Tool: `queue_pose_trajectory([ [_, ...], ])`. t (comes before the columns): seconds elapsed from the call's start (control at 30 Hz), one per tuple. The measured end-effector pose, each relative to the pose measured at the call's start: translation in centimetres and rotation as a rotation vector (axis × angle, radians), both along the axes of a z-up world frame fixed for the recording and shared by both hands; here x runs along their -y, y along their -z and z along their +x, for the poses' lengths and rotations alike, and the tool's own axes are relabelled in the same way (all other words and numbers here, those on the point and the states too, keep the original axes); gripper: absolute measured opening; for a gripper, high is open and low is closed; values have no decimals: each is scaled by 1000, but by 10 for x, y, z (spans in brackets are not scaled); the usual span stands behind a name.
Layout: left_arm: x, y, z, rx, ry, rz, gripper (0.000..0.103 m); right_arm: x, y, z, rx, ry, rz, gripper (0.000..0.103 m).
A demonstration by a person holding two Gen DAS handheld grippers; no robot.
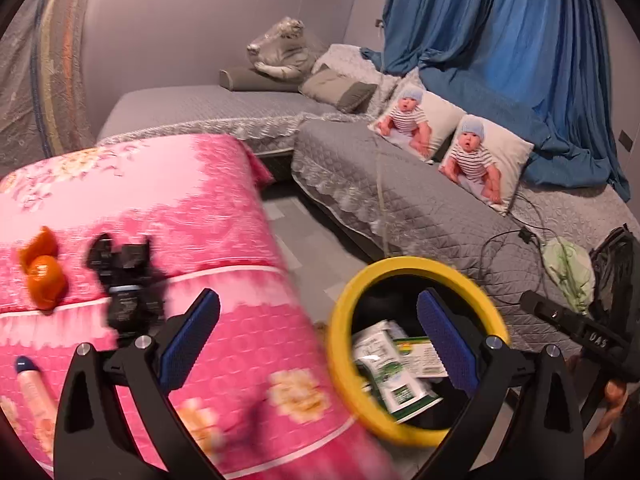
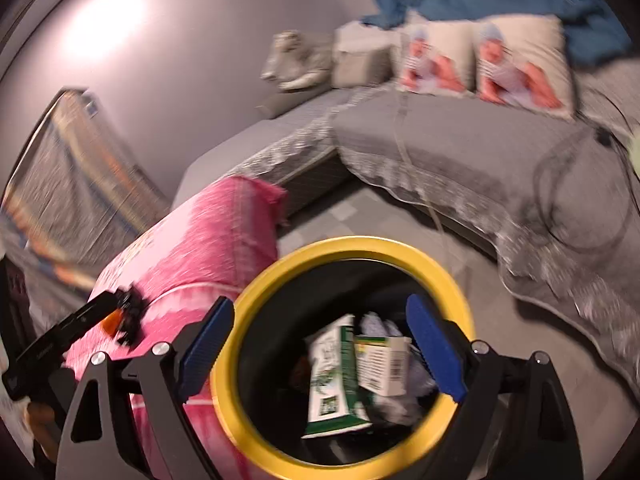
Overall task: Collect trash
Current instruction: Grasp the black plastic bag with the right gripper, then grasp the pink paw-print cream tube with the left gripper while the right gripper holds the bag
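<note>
A black trash bin with a yellow rim (image 1: pixel 340 344) (image 2: pixel 228 396) stands on the floor beside a pink covered table (image 1: pixel 168 208) (image 2: pixel 192 240). Green-and-white cartons (image 1: pixel 388 368) (image 2: pixel 336 376) lie inside it. An orange wrapper (image 1: pixel 42 276) (image 2: pixel 111 322), a black crumpled piece (image 1: pixel 124 280) and a pink tube with a blue cap (image 1: pixel 34 396) lie on the table. My left gripper (image 1: pixel 320 344) is open and empty at the table's edge. My right gripper (image 2: pixel 322 348) is open and empty above the bin.
A grey L-shaped sofa (image 1: pixel 400 184) (image 2: pixel 460 136) with two baby-print pillows (image 1: pixel 480 160) (image 2: pixel 520 64) runs behind, with black cables (image 1: pixel 520 236) and a green cloth (image 1: pixel 568 268) on it. Blue curtains (image 1: pixel 500 32) hang at the right. Grey floor (image 1: pixel 308 256) lies between.
</note>
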State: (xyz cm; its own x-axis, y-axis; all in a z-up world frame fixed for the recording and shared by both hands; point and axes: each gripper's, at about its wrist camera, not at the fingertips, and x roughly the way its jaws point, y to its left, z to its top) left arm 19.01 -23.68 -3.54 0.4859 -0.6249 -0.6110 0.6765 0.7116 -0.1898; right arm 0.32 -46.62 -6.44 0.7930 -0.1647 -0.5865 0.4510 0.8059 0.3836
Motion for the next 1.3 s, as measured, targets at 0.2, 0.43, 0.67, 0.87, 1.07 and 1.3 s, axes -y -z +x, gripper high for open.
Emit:
queue_pose_trajectory([
  [0.2, -115, 1, -9, 18, -114, -8, 94, -84, -21, 66, 3, -264, -183, 85],
  [0.43, -235, 28, -12, -19, -395, 77, 94, -191, -19, 168, -63, -557, -341, 84],
  [0.67, -287, 41, 0, -98, -493, 29, 94, -238, 5, 243, -209, -604, -403, 84],
  [0.87, -285, 50, 14, -122, -489, 47, 94, -240, 31, 283, -333, -579, -346, 76],
  [1.07, -270, 51, 19, -130, -489, 66, 94, -239, 40, 283, -337, -585, -297, 17],
  [1.3, -251, 54, 34, -133, -493, 110, 94, -220, 19, 245, -238, -661, -157, 10],
])
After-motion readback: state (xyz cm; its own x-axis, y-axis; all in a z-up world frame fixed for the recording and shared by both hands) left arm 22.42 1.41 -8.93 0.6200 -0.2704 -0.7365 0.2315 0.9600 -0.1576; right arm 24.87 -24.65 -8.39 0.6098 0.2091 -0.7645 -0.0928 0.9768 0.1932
